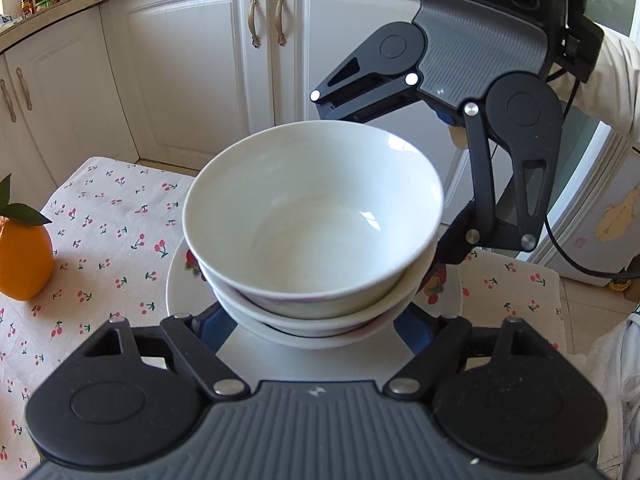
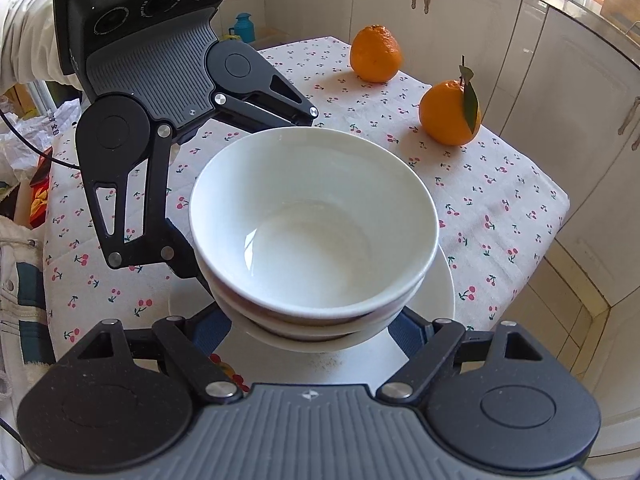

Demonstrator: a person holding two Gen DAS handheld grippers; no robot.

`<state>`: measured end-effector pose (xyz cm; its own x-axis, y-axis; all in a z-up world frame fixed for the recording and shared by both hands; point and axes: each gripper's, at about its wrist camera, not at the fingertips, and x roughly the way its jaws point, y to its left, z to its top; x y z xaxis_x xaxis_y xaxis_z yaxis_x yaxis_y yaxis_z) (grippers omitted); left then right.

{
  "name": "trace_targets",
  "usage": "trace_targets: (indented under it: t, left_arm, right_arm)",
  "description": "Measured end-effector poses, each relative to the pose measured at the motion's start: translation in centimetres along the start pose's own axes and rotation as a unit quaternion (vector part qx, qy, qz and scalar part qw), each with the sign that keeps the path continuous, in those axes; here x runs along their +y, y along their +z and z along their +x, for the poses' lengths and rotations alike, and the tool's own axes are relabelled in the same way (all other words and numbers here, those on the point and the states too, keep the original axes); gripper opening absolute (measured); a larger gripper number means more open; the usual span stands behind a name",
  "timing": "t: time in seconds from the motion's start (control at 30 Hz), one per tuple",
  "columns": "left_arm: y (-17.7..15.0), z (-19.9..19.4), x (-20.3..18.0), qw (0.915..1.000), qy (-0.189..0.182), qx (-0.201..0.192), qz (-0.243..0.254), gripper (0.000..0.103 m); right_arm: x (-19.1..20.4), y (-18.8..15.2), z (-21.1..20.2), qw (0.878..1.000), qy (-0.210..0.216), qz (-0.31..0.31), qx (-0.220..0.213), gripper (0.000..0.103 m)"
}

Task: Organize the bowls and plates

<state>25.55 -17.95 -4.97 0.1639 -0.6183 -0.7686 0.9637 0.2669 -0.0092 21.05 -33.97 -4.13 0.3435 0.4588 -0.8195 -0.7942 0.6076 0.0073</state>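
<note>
A nested stack of white bowls (image 1: 320,216) (image 2: 316,216) stands over a white plate (image 1: 180,292) (image 2: 440,296) with a fruit print, on the cherry-print tablecloth (image 1: 112,216). My left gripper (image 1: 314,326) and right gripper (image 2: 316,330) clasp the stack low down from opposite sides. Their blue pads (image 1: 214,330) (image 2: 408,332) lie against the lower bowl's wall. Each wrist view shows the other gripper reaching around the far side of the bowls. I cannot tell whether the lowest bowl touches the plate.
Two oranges (image 2: 376,54) (image 2: 450,114) sit on the far part of the cloth, one with a leaf (image 1: 22,256). White cabinets (image 1: 192,60) stand close behind the small table. A sleeve (image 2: 24,40) and plastic bags (image 2: 24,140) are beside the table edge.
</note>
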Motion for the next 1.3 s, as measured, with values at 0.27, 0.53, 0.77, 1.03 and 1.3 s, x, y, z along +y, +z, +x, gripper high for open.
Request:
trace_targets:
  t: [0.27, 0.53, 0.77, 1.03, 1.3]
  left_arm:
    - [-0.7, -0.6, -0.9, 0.9997, 0.018, -0.015, 0.004, 0.089]
    - [-3.5, -4.3, -2.9, 0.9942, 0.094, -0.044, -0.024, 0.098]
    - [-6.4, -8.6, -7.8, 0.966, 0.226, -0.101, -0.075, 0.102]
    - [-8.8, -12.6, -11.5, 0.892, 0.334, -0.118, -0.281, 0.102]
    - [-10.0, -15.5, -14.1, 0.8517, 0.384, -0.102, -0.342, 0.102]
  right_arm:
    - [0.0, -0.4, -0.2, 1.0, -0.002, 0.018, -0.007, 0.091]
    - [2.3, -1.0, -2.8, 0.996, -0.068, 0.055, -0.032, 0.103]
    - [7.8, -1.0, -4.7, 0.97, -0.184, 0.153, -0.028, 0.103]
    - [13.1, -0.5, -4.1, 0.898, -0.283, 0.333, -0.044, 0.103]
    - [18.0, 0.1, -4.8, 0.871, -0.308, 0.374, -0.084, 0.103]
